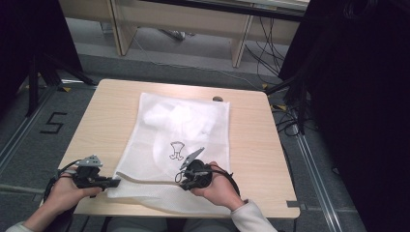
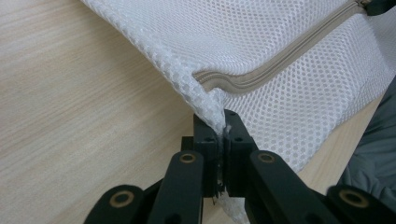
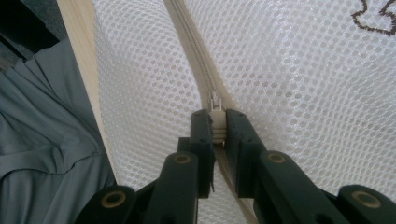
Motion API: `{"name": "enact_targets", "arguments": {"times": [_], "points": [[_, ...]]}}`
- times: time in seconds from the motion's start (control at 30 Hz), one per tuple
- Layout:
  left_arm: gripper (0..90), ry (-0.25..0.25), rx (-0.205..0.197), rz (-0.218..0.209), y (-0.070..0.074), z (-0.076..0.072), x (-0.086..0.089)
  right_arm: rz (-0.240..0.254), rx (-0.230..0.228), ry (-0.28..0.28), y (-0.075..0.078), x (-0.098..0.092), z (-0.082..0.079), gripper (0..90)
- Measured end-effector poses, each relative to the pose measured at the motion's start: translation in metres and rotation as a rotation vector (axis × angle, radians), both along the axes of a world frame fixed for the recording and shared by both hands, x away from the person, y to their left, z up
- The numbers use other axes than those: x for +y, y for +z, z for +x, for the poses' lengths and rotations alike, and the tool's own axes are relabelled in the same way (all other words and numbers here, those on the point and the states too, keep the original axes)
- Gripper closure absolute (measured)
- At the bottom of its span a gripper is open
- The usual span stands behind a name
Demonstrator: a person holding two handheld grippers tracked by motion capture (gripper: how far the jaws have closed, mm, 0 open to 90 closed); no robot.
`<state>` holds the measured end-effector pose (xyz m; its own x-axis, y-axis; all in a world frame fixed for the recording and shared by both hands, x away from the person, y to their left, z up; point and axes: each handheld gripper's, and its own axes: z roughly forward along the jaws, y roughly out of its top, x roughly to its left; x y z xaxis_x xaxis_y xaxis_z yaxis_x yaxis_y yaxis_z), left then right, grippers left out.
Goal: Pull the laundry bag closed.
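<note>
High view has the wooden table (image 1: 251, 125) with a white mesh laundry bag (image 1: 193, 145) lying flat on it, something white bunched inside near its far end. Left gripper (image 2: 222, 125) is clamped on the bag's near corner, right gripper (image 3: 217, 120) pinching the zipper pull (image 3: 215, 101) on the beige zipper (image 3: 187, 37)
</note>
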<state>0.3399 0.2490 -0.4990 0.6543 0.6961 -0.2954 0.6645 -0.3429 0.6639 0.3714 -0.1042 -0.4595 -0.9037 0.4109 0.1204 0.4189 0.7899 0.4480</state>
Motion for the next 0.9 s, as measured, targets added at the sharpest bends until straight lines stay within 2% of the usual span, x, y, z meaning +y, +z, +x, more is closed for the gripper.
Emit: {"name": "enact_targets", "arguments": {"times": [0.5,0.53,0.67,0.73,0.9], "points": [[85.8,0.001,0.000,-0.002,0.000,0.000,0.000,-0.001,0.008,-0.011,-0.001,-0.008,-0.001,82.3],[85.8,0.012,-0.014,-0.014,-0.001,0.000,-0.001,-0.004,0.006,-0.016,-0.001,-0.009,-0.002,82.2],[85.8,0.016,-0.016,-0.015,-0.001,0.000,-0.001,-0.003,0.007,-0.018,-0.001,-0.012,-0.002,82.2],[85.8,0.006,-0.001,0.000,0.000,0.000,0.000,0.000,0.006,-0.018,-0.001,-0.014,-0.002,82.2],[85.7,0.022,-0.015,-0.020,-0.002,-0.001,-0.001,-0.006,0.005,-0.027,-0.001,-0.018,-0.003,82.3]]}}
